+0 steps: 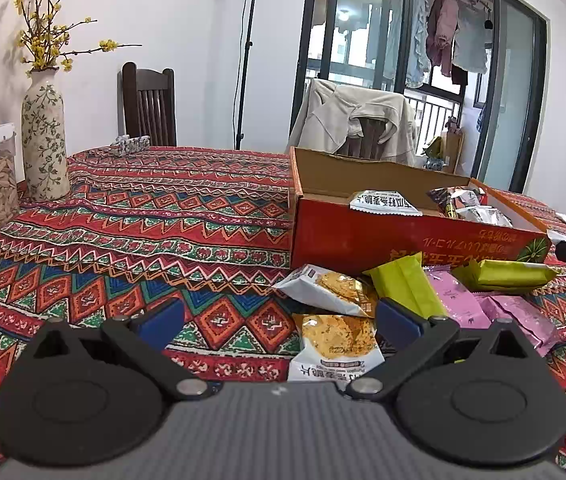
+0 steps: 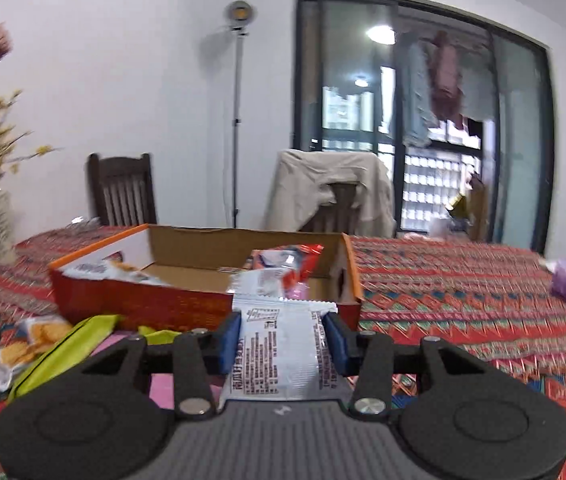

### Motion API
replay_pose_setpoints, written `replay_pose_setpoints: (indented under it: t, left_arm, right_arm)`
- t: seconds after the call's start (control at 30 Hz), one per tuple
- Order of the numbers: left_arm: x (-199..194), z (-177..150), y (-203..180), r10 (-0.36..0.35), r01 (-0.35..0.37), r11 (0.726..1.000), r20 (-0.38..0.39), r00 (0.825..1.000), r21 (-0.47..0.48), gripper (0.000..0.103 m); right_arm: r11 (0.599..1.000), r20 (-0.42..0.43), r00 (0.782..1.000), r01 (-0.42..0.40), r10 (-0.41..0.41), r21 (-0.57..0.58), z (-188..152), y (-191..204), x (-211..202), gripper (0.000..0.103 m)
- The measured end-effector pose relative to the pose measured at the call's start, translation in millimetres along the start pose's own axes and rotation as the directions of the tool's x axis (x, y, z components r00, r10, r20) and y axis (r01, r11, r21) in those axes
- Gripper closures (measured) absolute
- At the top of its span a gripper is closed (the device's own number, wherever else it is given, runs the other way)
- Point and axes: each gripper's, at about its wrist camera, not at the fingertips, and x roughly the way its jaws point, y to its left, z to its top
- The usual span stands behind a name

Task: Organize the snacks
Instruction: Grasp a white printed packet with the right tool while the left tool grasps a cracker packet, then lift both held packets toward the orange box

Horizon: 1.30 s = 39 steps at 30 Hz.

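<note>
Blurring right claw [image 2: 281, 338] gripping white packet [image 2: 279, 356], lower end hidden.

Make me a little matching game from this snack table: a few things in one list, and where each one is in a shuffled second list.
Things:
1. white snack packet
2. red cardboard box
3. flowered vase
4. beige jacket

Places:
A. draped over a chair behind the table
B. clamped between the right gripper's blue pads
C. standing at the table's left end, holding yellow blossoms
D. open on the patterned tablecloth, a few packets inside

Pairs: 1-B, 2-D, 3-C, 4-A
</note>
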Motion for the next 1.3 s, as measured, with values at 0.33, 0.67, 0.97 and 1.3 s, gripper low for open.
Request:
replay_pose_setpoints:
  t: [0.33,0.67,0.97,1.3]
  left_arm:
    - [6.2,0.8,-3.7,0.043,-0.043,0.999,-0.030,0.999,0.016,0.000]
    - [23.6,4.8,-23.8,0.100,-0.096,0.995,-0.131,0.986,0.040,0.000]
    - [40.5,3.3,-44.8,0.167,-0.140,0.980,-0.195,0.966,0.141,0.011]
    - [27.3,0.3,-41.7,0.080,-0.068,0.995,-0.170,0.982,0.072,0.056]
  right_arm:
    - [1.000,-0.006,1.000,-0.003,0.003,0.010,-7.6,-5.8,-0.1,0.059]
    - [1.000,0.000,1.000,-0.006,0.006,0.016,-7.2,-3.3,0.7,0.059]
    - [1.000,0.001,1.000,-0.006,0.006,0.027,-7.4,-5.6,0.3,0.059]
    - [0.999,0.004,1.000,-0.009,0.009,0.036,-7.0,-6.0,0.1,0.059]
